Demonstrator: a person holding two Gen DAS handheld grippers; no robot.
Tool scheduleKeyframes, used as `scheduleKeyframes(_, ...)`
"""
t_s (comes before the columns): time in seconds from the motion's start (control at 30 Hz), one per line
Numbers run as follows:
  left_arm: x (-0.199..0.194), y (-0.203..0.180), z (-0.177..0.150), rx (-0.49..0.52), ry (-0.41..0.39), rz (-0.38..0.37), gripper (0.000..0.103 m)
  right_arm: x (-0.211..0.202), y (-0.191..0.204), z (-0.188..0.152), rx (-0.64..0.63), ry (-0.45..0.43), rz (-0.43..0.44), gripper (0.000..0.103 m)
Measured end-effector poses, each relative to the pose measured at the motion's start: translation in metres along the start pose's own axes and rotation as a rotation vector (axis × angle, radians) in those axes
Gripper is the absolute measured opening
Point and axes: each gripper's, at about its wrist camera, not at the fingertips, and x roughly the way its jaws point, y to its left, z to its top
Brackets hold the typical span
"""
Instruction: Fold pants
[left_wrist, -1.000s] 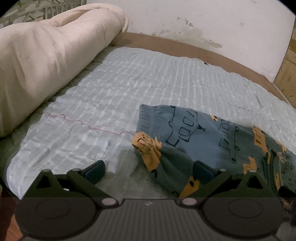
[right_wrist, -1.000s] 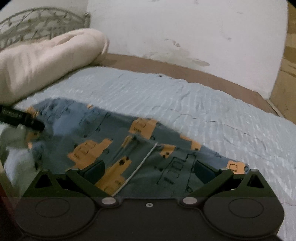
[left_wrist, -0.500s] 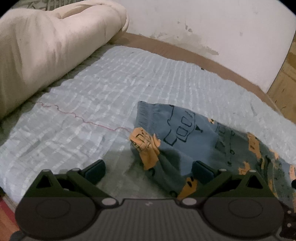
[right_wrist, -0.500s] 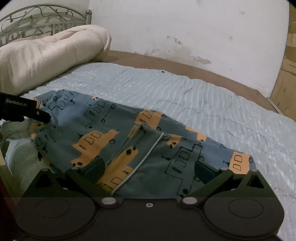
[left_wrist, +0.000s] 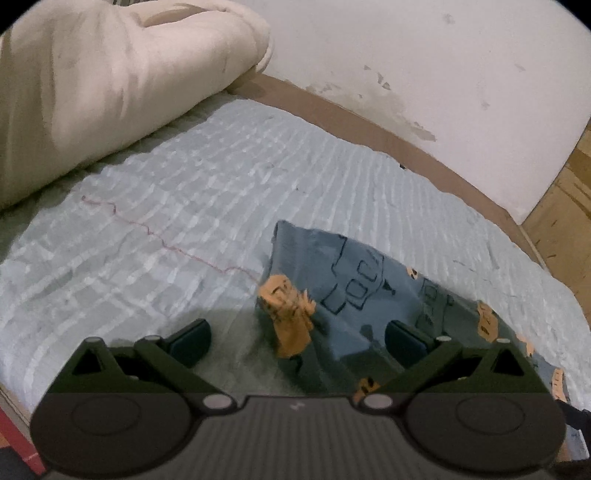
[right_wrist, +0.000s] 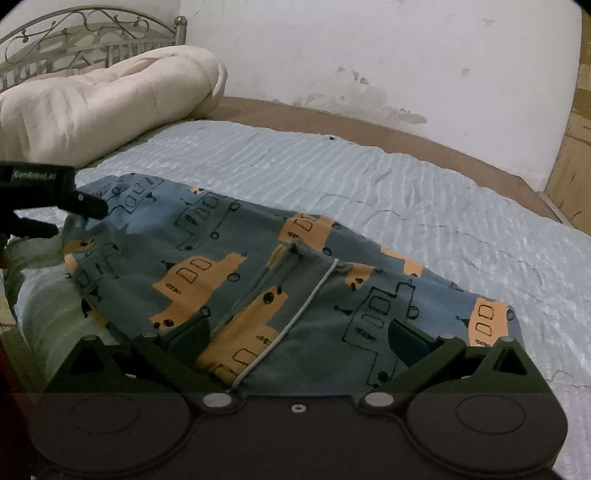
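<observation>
Pants (right_wrist: 295, 280) lie along the bed's (right_wrist: 424, 192) near edge; both hand-held grippers, left (left_wrist: 295, 339) and right (right_wrist: 299, 336), spread over them. Rolled quilt (right_wrist: 103, 107) at head end, well apart.

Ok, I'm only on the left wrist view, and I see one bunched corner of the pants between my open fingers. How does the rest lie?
Observer: In the right wrist view the pants lie spread sideways across the bed cover, mostly flat, with a white piping line running towards the near edge.
Operator: And the right gripper?
Observer: The right gripper is open at the pants' near edge. Fabric shows between its fingers, but it is not pinched.
Operator: Does my left gripper show there?
Observer: Yes, the left gripper comes in at the left edge, with its tips at the pants' left end.
</observation>
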Motion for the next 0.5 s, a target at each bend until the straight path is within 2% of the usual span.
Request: scheduleKeyframes(0.5,0.0099,-0.0108,0.0027,-0.018,0.027,0.022,0.102,0.0003,-0.0039,0.0022,0.014,0.007,0.016,0.102)
